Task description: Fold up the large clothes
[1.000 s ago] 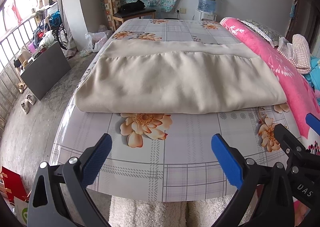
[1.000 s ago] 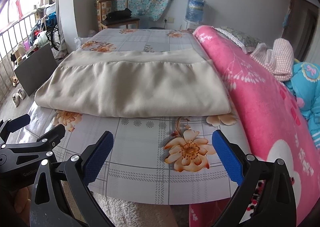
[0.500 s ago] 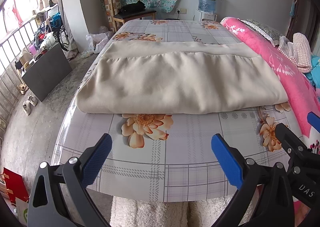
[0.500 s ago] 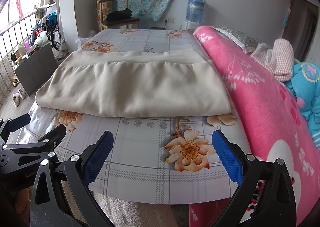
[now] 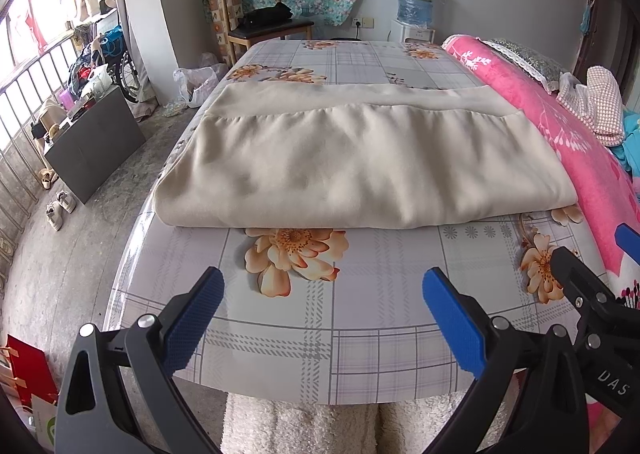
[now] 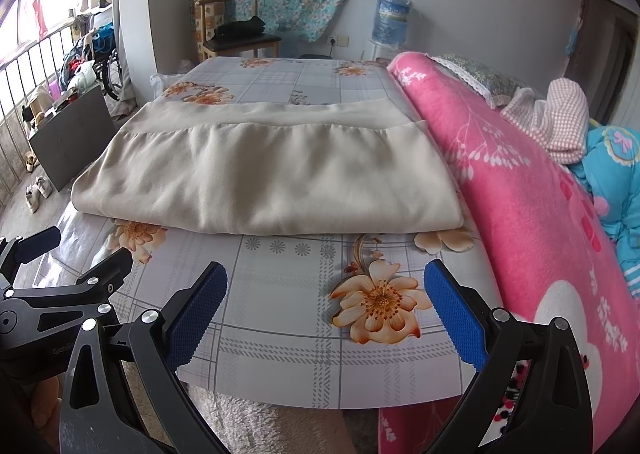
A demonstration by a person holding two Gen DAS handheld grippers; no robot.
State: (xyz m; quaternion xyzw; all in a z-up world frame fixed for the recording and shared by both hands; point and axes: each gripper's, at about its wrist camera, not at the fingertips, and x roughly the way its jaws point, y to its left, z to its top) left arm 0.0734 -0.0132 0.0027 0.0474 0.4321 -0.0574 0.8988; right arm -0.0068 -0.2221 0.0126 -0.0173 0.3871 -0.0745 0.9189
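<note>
**A:** Two claws, both empty. What are they doing?

**B:** The left black gripper with blue ribbed pads (image 5: 322, 318) hangs with its jaws spread wide above the near edge of the bed, gripping nothing. The right black gripper with blue ribbed pads (image 6: 325, 314) is just as wide and just as empty, close beside it. Each shows at the edge of the other's view, so they sit side by side, level, facing the cloth.

**A:** And what lies under them?

**B:** A glossy grey checked bed cover printed with orange flowers (image 5: 384, 294). A bare strip of it separates the pads from the garment.

**A:** Where is the garment?

**B:** The large beige soft-fabric garment (image 5: 360, 162) lies across the middle of the bed, folded into a wide rectangle, its rounded fold edge facing the grippers and a flat band along the far side. Neither gripper touches it.

**A:** Why open and held back?

**B:** I judge they are either lined up to take the near edge for another fold, or the fold is done.

**A:** Anything alongside?

**B:** A rolled pink fleece blanket with white patterns (image 6: 520, 190) runs along the right side, touching the garment's right edge.
</note>
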